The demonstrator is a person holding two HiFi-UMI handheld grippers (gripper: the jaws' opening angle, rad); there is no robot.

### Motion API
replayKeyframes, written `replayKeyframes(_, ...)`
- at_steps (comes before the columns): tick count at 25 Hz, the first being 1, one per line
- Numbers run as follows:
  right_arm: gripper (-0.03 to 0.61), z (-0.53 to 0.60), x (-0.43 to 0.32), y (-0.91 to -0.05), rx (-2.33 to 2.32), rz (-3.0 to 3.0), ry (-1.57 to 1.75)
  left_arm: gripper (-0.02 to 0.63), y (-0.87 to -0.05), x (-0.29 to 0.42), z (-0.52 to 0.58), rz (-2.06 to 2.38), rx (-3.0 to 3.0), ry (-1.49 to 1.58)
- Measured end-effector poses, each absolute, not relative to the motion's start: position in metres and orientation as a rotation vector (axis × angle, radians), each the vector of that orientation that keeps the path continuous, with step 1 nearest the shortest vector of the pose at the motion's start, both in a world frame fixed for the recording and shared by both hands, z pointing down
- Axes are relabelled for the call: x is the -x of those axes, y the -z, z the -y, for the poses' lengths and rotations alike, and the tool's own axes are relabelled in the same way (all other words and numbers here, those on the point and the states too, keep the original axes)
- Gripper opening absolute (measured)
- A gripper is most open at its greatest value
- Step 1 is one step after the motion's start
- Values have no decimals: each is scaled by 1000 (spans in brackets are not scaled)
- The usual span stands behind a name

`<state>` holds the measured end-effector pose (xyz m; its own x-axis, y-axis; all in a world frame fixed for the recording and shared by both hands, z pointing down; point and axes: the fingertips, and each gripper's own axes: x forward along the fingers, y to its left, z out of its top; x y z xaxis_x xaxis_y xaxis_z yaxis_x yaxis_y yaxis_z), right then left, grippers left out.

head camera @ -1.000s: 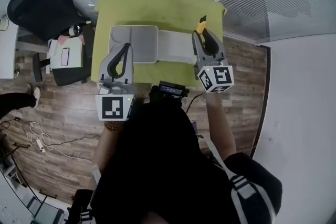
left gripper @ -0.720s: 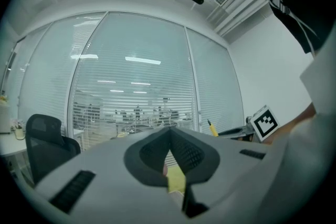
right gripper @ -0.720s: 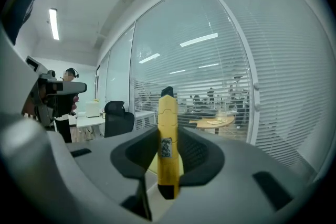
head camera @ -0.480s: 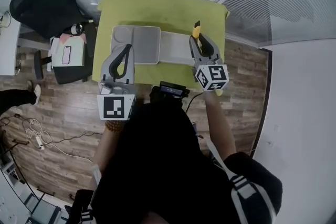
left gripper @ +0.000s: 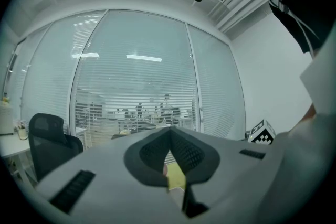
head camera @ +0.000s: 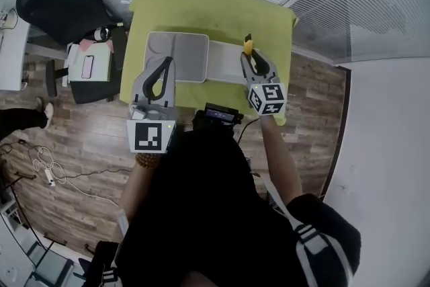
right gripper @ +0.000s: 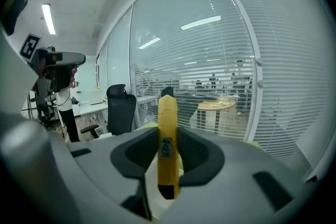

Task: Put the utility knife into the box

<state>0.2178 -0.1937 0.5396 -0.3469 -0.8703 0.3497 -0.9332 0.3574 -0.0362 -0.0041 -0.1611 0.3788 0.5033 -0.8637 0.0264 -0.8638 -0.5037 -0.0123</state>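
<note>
Knife (right gripper: 167,128) is clamped upright in our right gripper (head camera: 250,58), bottom end hidden behind the jaws; left gripper (head camera: 163,63) is closed on nothing.

We can read no words or numbers anywhere. The yellow plastic utility knife (right gripper: 167,113) carries a small dark label (right gripper: 166,147), too blurred to read. The white cube (head camera: 148,136) on the left tongs (head camera: 164,62) and its twin (head camera: 267,97) on the right tongs (head camera: 250,58) show only black-and-white square patterns.
</note>
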Motion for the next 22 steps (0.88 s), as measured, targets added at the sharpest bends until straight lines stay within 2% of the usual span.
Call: replayKeyframes(22,112,196,-200,-630,-1386,2270,-416,9,-386,13,160,1588,-2712,-65)
